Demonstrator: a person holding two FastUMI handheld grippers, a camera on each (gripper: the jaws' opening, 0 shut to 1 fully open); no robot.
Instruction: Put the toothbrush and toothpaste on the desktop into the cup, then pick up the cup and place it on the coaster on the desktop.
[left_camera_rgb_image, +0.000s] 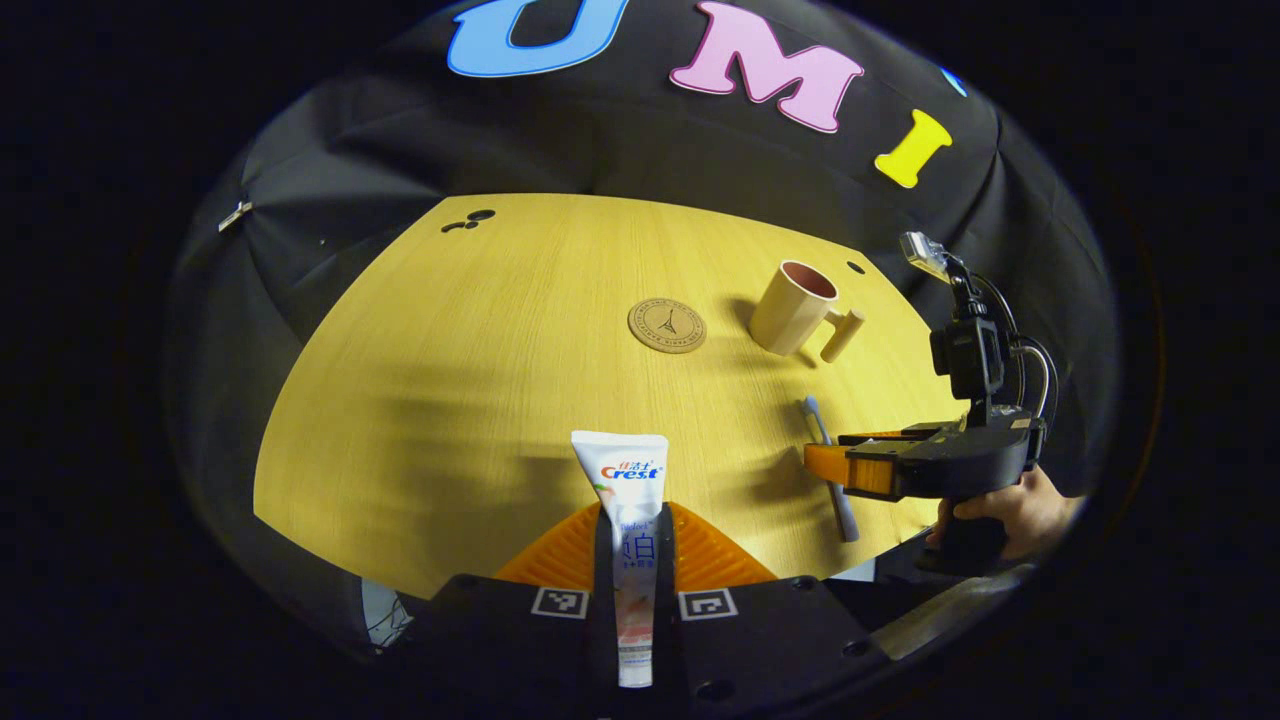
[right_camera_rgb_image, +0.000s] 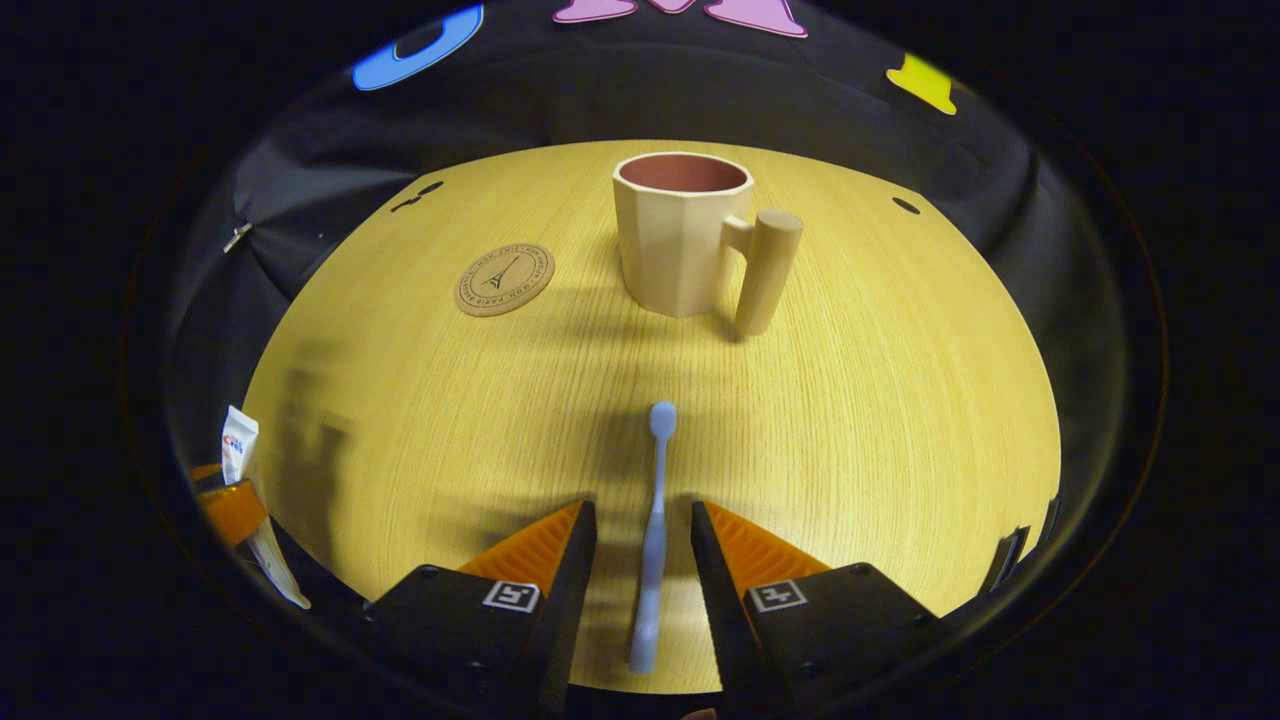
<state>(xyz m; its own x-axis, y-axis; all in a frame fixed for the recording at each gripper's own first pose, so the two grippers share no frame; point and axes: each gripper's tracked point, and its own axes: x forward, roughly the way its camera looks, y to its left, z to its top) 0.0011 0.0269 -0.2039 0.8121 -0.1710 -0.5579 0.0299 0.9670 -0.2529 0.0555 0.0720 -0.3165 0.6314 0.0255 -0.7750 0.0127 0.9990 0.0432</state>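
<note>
**A:** Jaws on the left gripper (left_camera_rgb_image: 634, 545) look clamped right onto the toothpaste tube (left_camera_rgb_image: 628, 520), both fingers pressing its sides in the left gripper view. Tube sticks out forward past the fingertips, crimped flat end pointing away from the camera, cap end back toward it. It looks lifted off the wooden desktop (left_camera_rgb_image: 480, 350), though that's hard to be sure of from this angle.

**B:** And the right one?

**A:** Right gripper (right_camera_rgb_image: 645, 545) has its jaws partly apart, straddling the toothbrush (right_camera_rgb_image: 652, 530). In the right gripper view there's a visible gap on each side of the handle, so the fingers aren't pressing it. The brush lies flat on the desktop (right_camera_rgb_image: 850, 400), head pointing away toward the cup (right_camera_rgb_image: 682, 235).

**B:** Where's the cup sitting?

**A:** Upright toward the far side of the table, chunky cylinder handle pointing right in that view, nothing visible inside. The round coaster (right_camera_rgb_image: 504, 280) is off to its left, near but not touching. Same layout from the left gripper view: coaster (left_camera_rgb_image: 667, 326), then cup (left_camera_rgb_image: 795, 306) beside it.

**B:** Can the two grippers see each other?

**A:** Yep. The left gripper view catches the right gripper (left_camera_rgb_image: 830, 465) low over the toothbrush (left_camera_rgb_image: 830, 460), with a hand (left_camera_rgb_image: 1005, 515) around its grip. The right gripper view shows the toothpaste (right_camera_rgb_image: 240, 450) at its far left edge.
</note>
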